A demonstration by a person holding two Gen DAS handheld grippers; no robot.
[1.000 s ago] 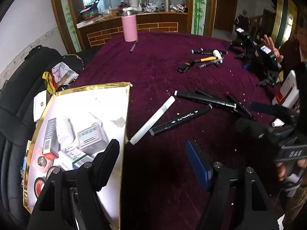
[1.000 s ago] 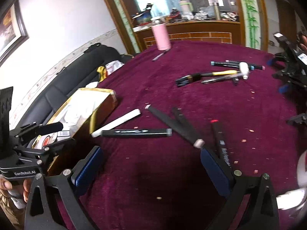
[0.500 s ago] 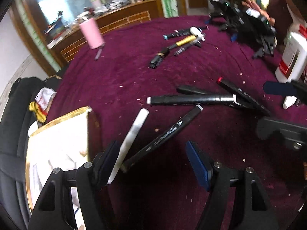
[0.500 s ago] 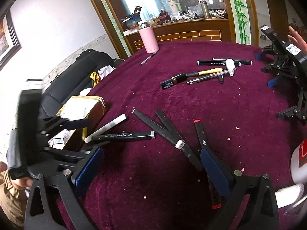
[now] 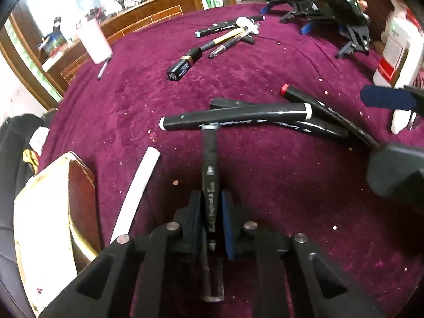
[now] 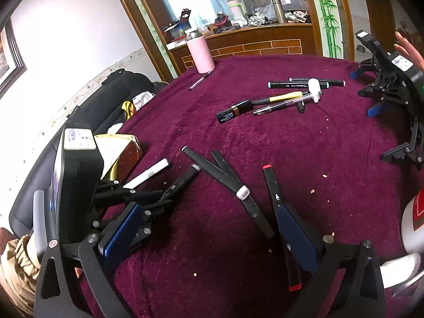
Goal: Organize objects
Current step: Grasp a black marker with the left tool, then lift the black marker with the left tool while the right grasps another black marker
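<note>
A: How far along are we with the tidying?

B: Early, by our reckoning. Our left gripper [image 5: 211, 209] has just been closing, and its pads now pinch a black marker [image 5: 210, 175] lengthwise. The marker lies along the fingers, its far tip touching or just short of the crosswise marker [image 5: 235, 118] ahead; we cannot tell which.

A: Is it off the cloth [image 5: 265, 61] yet?

B: We cannot tell. It looks gripped but low, near or on the cloth.

A: And our right gripper [image 6: 209, 232]?

B: Spread wide, holding nothing. It hangs over the cloth with a red-tipped marker [image 6: 275, 198] running under its right finger.

A: What is left on the table?

B: Nearly everything. A white marker [image 5: 137, 190] lies beside the box [image 5: 39, 212] at the left edge. The crosswise marker and two more black ones are heaped in the middle. Farther back is a second cluster: a long black marker [image 6: 304, 84], a yellow-handled tool [image 6: 267, 102], a clear pen [image 6: 281, 106]. A loose pen [image 6: 198, 80] lies by the pink bottle [image 6: 200, 55].

A: So where do they go?

B: We judge the box is likely, since it sits open next to us, though nothing shows any marker inside it. One grasped, the rest to come.
</note>
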